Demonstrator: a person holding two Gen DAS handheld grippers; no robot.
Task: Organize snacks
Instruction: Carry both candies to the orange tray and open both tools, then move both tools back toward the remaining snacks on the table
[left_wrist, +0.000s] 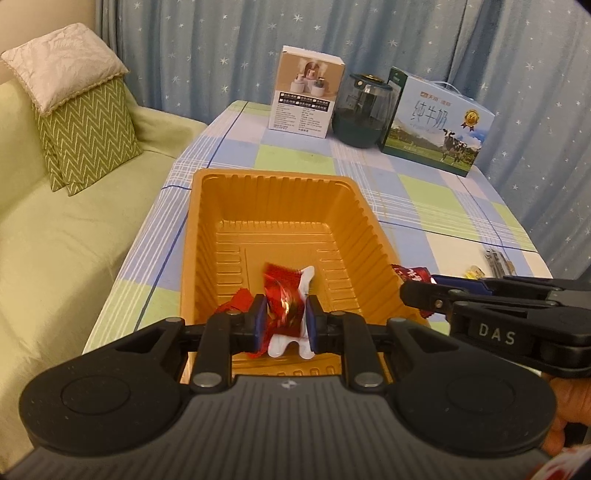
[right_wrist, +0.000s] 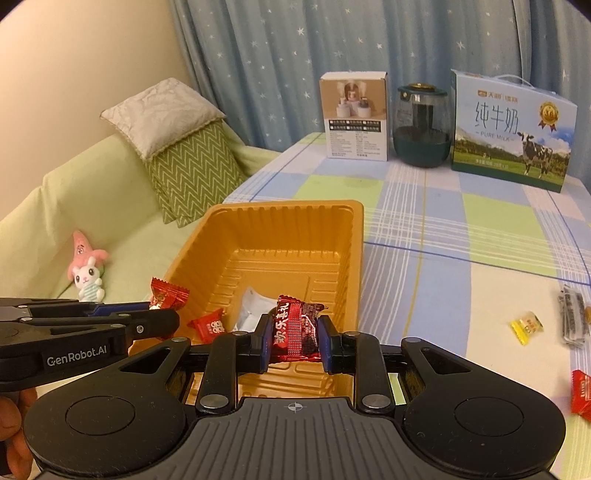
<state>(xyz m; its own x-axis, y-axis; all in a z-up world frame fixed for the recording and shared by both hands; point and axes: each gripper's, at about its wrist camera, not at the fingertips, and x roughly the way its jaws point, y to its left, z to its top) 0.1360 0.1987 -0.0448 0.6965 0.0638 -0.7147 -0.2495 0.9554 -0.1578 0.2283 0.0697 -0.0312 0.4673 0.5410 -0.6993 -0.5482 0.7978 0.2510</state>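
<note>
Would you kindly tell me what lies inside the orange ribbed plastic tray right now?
In the orange ribbed plastic tray: a small red wrapped candy and a white packet on the floor. The near end is hidden behind both grippers' held snacks.

"DAS" in pale letters on right gripper (left_wrist: 421, 291) arm, left wrist view; "GenRobot.AI" on left gripper (right_wrist: 162, 310) arm, right wrist view; milk carton (right_wrist: 511, 129) reads "纯牛奶" and "PURE MILK", gold medal badge with unreadable print; red candy wrapper (right_wrist: 295, 328) between right gripper pads reads "欢乐喜礼"; white box (right_wrist: 356, 118) has small print, too tiny to read
</note>
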